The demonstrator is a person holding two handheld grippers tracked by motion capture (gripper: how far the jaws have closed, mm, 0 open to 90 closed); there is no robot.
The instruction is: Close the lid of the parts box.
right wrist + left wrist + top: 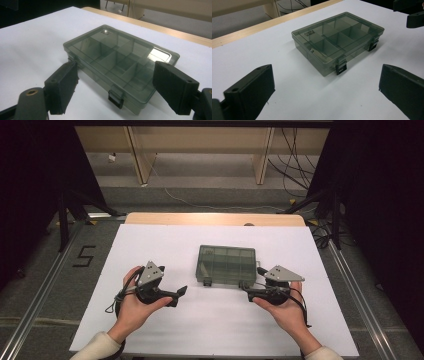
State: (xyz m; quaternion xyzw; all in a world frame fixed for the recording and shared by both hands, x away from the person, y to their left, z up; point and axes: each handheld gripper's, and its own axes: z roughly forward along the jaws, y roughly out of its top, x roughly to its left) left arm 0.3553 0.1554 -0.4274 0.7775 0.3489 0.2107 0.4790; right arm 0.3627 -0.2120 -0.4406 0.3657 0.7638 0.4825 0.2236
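We count one smoky grey translucent plastic compartment box (226,265), closed by two black latches (341,68) on its front edge, on one white table sheet (150,245), and two black handheld grippers (181,291).

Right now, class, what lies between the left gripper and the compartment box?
Nothing: only bare white sheet separates the open left gripper from the closed compartment box, as the left gripper view shows.
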